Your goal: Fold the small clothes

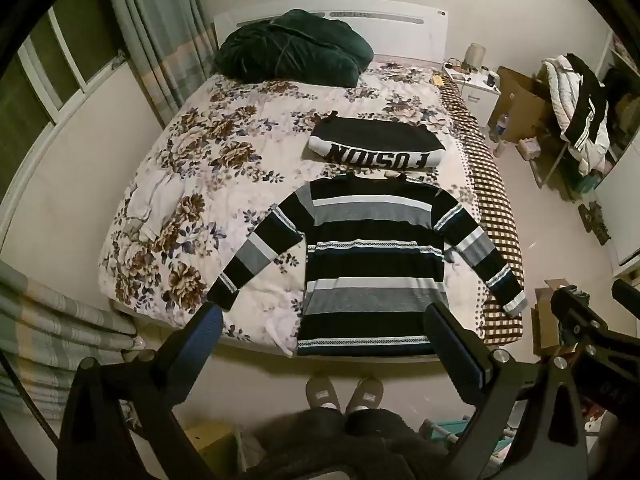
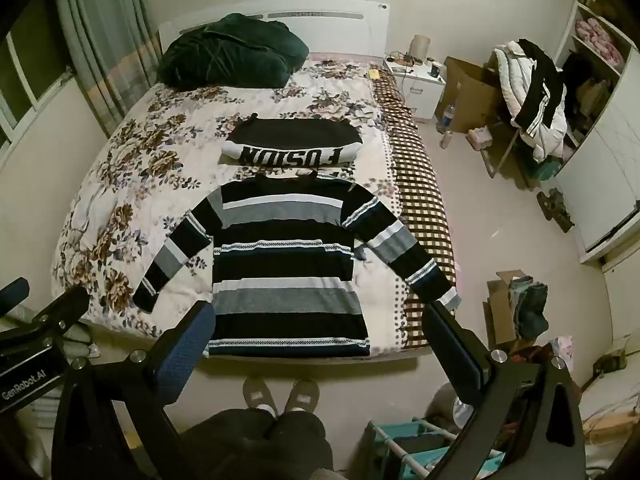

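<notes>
Two garments on the floral bedspread [image 1: 168, 184]: one striped sweater [image 1: 368, 264] spread flat at centre frame, both sleeves angled outward, hem at the bed's near edge; one folded black-and-white top [image 1: 376, 144] just above its collar. One dark green bundle [image 1: 292, 48] at upper centre by the headboard. Left gripper [image 1: 326, 340] and right gripper [image 2: 316, 340], lower frame, both jaws spread wide, empty, above the hem, not touching it. Two slippers [image 1: 344, 394] at bottom centre.
</notes>
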